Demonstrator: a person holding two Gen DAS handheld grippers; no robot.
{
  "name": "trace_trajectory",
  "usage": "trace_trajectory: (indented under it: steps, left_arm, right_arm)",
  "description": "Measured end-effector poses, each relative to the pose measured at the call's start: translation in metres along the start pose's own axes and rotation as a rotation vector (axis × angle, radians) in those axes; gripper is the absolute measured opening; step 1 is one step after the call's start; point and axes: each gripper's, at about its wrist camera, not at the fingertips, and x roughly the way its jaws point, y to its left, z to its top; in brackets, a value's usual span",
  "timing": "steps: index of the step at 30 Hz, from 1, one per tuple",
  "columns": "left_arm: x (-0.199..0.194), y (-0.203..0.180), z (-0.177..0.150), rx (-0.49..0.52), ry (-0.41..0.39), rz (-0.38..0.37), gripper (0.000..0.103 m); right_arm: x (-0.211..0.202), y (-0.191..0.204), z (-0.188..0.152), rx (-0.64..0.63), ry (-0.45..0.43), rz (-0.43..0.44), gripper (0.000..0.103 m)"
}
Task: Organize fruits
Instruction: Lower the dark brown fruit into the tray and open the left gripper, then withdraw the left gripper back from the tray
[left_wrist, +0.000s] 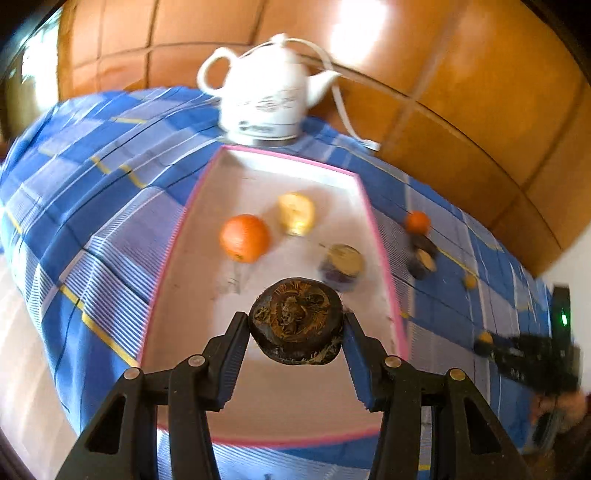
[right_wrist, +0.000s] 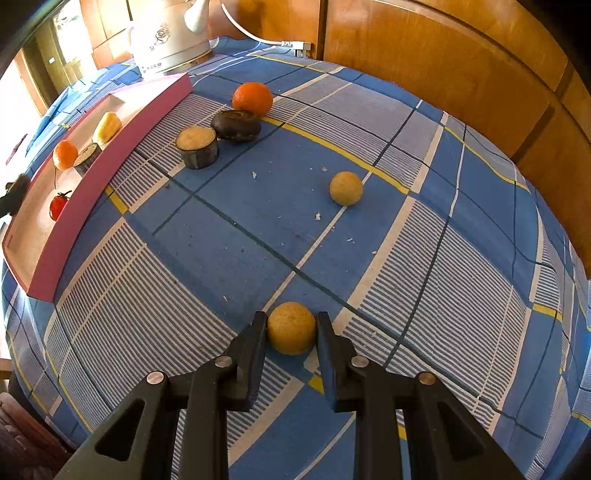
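My left gripper (left_wrist: 295, 325) is shut on a dark brown round fruit (left_wrist: 297, 319), held above the pink-rimmed tray (left_wrist: 177, 236). In the tray lie an orange (left_wrist: 244, 238), a yellow fruit (left_wrist: 296, 214) and a cut dark fruit piece (left_wrist: 341, 263). My right gripper (right_wrist: 291, 328) is shut on a tan round fruit (right_wrist: 291, 332) low over the cloth. On the cloth further off lie another tan ball (right_wrist: 346, 188), an orange (right_wrist: 252, 99), a dark brown fruit (right_wrist: 236, 124) and a cut dark piece (right_wrist: 197, 147). A small red fruit (right_wrist: 58, 206) lies in the tray (right_wrist: 85, 192).
A white teapot-shaped kettle (left_wrist: 264, 96) with a white cord (left_wrist: 341, 107) stands behind the tray on the blue checked tablecloth (right_wrist: 424, 258). Wooden cabinet doors (right_wrist: 461, 66) rise behind the table. Crumbs dot the cloth. The right gripper shows at the left wrist view's right edge (left_wrist: 524, 358).
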Motion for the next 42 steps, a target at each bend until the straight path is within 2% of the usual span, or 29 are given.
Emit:
trace_trajectory:
  steps: [4,15,18,30,42]
  left_arm:
    - [0.014,0.007,0.013,-0.024,0.022,0.001,0.051]
    - [0.057,-0.009,0.042,0.037,0.045,0.030,0.051]
    - [0.060,-0.013,0.044,0.064,0.035,0.057,0.058]
    - [0.011,-0.021,0.022,0.103,-0.081,0.139,0.061]
    - [-0.026,-0.039,-0.006,0.155,-0.143,0.121,0.068]
  right_arm:
    - [0.000,0.002,0.001,-0.002,0.000,-0.002,0.026]
    - [-0.001,0.001,0.001,0.000,0.000,-0.001,0.026]
    - [-0.001,-0.001,0.002,0.001,-0.002,-0.001,0.026]
    - [-0.001,0.000,0.001,-0.009,-0.004,-0.015,0.026]
    - [-0.001,0.003,0.002,-0.015,-0.005,-0.030,0.026]
